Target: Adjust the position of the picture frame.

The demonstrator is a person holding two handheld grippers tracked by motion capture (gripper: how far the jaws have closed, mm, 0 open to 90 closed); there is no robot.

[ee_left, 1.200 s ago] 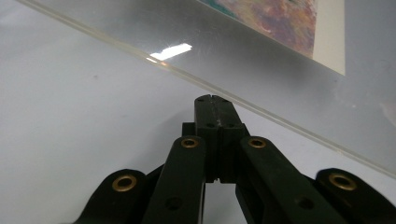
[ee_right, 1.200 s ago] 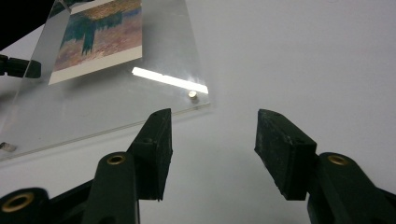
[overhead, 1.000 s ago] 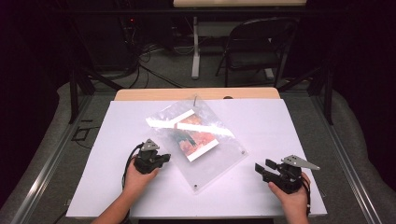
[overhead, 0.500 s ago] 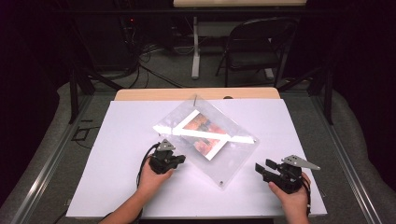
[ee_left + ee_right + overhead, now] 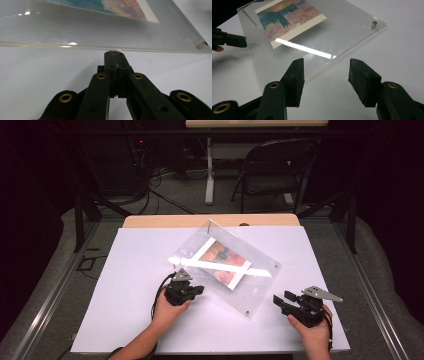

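We found the frame (image 5: 227,270) lying flat mid-table (image 5: 140,270). The left gripper (image 5: 114,53), clenched empty, met its near edge. The right gripper (image 5: 325,72) stood released, one corner between its fingers (image 5: 295,75).

A lab or studio recording space: dark curtained walls, a white-topped counter (image 5: 140,285), cables (image 5: 150,182) across grey floor, a folding chair (image 5: 272,172) behind
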